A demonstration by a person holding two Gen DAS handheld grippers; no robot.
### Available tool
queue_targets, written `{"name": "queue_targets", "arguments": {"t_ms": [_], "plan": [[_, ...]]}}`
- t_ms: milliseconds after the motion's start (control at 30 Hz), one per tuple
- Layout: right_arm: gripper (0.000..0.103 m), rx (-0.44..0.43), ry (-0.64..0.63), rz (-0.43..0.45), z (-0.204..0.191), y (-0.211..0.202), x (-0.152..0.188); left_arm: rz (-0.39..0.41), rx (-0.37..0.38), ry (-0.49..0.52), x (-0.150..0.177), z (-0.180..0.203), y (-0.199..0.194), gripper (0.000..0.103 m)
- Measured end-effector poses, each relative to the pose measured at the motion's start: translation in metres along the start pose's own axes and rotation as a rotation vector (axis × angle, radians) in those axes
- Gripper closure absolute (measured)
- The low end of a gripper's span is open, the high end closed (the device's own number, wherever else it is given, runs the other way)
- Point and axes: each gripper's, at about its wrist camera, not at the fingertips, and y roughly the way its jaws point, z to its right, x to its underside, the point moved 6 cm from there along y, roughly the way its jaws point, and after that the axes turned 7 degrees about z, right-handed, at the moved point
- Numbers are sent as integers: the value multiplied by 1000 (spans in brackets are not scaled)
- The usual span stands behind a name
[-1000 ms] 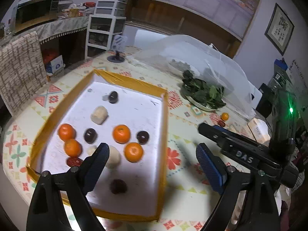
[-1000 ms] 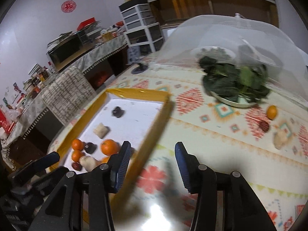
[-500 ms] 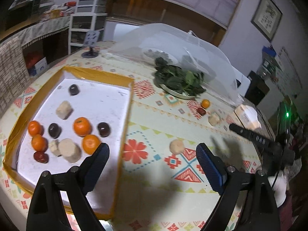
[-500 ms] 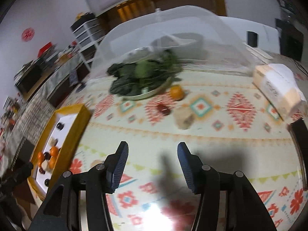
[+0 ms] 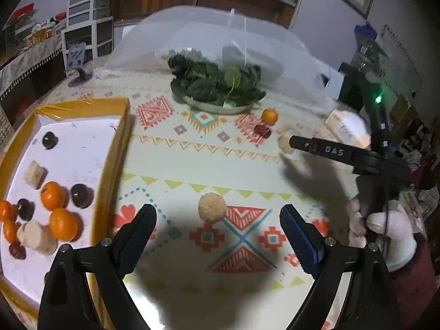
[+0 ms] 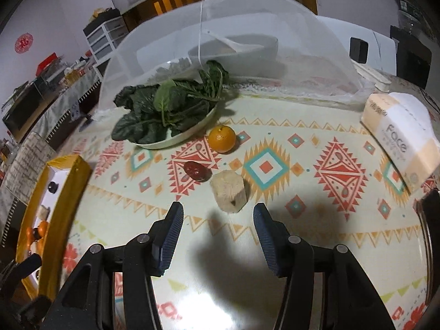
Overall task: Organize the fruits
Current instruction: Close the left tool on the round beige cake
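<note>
We're swinging both claws off the yellow tray (image 5: 121,137) toward loose fruit: left claw (image 5: 217,231) gaping, empty, over a pale peeled piece (image 5: 212,207); right claw (image 6: 217,225), just widened, empty, nearing the cut chunk (image 6: 228,191). Closing off-centre risks nudging the red date (image 6: 195,171).

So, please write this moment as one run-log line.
left gripper: open, above pale round fruit | right gripper: open, near pale cut chunk

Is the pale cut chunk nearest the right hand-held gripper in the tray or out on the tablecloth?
Out. The pale chunk rests on the patterned tablecloth beside a red date, well apart from the yellow-rimmed tray.
</note>
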Motion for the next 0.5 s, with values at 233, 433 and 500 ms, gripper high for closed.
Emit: {"name": "queue_targets", "arguments": {"t_ms": [233, 433, 500], "plan": [[46, 21, -24, -12, 2, 18, -2, -55, -20, 1, 8, -10, 41, 12], [46, 41, -40, -16, 4, 28, -4, -74, -16, 16, 14, -12, 54, 34], [46, 53, -52, -16, 3, 30, -3, -70, 0, 11, 13, -13, 54, 41]]}}
